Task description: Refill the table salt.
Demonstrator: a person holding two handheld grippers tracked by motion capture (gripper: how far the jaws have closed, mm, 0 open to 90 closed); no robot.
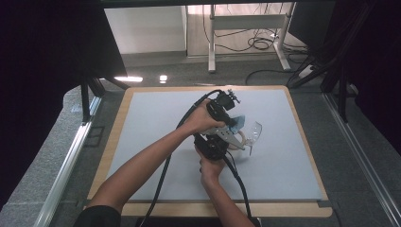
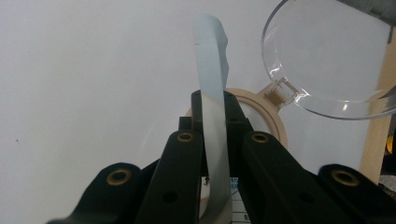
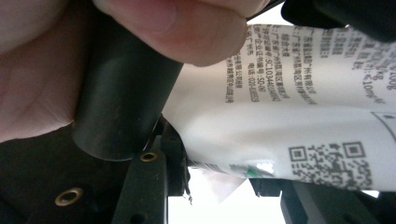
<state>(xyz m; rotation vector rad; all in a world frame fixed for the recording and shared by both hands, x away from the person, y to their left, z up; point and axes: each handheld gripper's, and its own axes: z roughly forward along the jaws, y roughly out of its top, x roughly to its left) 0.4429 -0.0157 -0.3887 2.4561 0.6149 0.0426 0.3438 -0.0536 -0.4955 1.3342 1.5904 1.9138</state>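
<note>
Two grippers pinch one thin white printed packet point(image 3: 289, 121) between them above the grey table mat point(image 1: 156, 118): left gripper point(image 2: 215, 105) clamped on its pale-blue edge, right gripper point(image 3: 219, 182) lower down. It looks untorn; opening remains.

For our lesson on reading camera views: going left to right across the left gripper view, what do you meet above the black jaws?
Bare grey table surface → pale blue packet edge pinched between the jaws → tan ring → clear round lens → wooden table edge.
</note>
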